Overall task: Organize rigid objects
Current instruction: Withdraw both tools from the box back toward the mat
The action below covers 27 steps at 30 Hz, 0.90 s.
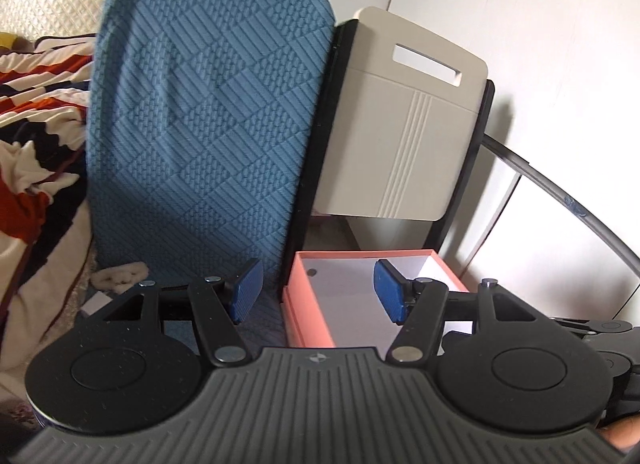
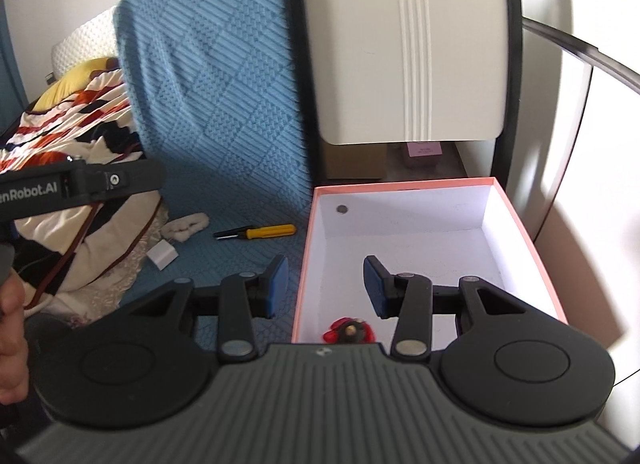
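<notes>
— Looking down, where is the yellow screwdriver?
— Middle left, on the blue cloth, beside the pink box.
— And the claws?
— Left gripper and right gripper are both wide apart, holding nothing.

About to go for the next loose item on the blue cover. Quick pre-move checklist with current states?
1. Left gripper fingers open, nothing held: ok.
2. Right gripper fingers open, nothing held: ok.
3. Pink box open on top, floor mostly bare: ok.
4. Red object already in the box's near corner: ok.
5. Yellow-handled screwdriver lies apart from the box, unobstructed: ok.
6. White adapter close beside the blanket's edge; whether they touch: cannot tell.
</notes>
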### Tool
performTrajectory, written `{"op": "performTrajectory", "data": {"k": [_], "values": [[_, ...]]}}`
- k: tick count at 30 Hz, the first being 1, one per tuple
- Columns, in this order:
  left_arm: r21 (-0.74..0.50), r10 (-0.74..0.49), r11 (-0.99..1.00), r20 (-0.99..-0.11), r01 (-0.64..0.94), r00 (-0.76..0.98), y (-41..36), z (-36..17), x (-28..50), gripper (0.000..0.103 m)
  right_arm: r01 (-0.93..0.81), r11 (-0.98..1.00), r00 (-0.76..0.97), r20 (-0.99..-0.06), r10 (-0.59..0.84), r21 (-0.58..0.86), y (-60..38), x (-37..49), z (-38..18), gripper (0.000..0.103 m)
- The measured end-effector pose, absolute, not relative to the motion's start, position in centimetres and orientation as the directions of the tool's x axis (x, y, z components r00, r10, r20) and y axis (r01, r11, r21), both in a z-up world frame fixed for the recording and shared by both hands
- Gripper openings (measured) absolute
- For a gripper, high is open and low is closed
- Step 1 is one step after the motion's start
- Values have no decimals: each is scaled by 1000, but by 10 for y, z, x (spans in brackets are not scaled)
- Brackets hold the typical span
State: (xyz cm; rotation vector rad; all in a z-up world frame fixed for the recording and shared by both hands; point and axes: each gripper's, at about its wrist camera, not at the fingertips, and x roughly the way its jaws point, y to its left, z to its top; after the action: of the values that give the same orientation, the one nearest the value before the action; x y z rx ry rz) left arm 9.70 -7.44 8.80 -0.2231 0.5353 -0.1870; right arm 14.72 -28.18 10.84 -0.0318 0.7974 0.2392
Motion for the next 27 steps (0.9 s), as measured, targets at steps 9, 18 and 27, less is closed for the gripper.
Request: {"op": "performTrajectory", "data": {"k": [9, 18, 27], "values": [[-282, -176, 959, -480, 40, 860, -25, 65, 66, 67, -275, 960, 665, -713, 222, 42, -243, 116, 90, 45], [-263, -126, 965, -513, -16, 849, 0, 29, 63, 67, -323, 945, 643, -722, 256, 48, -210, 101, 57, 45], [-292, -111, 955, -520, -54, 847, 23, 5, 56, 67, -356, 934, 636, -725, 265, 28, -190, 91, 34, 45]]}}
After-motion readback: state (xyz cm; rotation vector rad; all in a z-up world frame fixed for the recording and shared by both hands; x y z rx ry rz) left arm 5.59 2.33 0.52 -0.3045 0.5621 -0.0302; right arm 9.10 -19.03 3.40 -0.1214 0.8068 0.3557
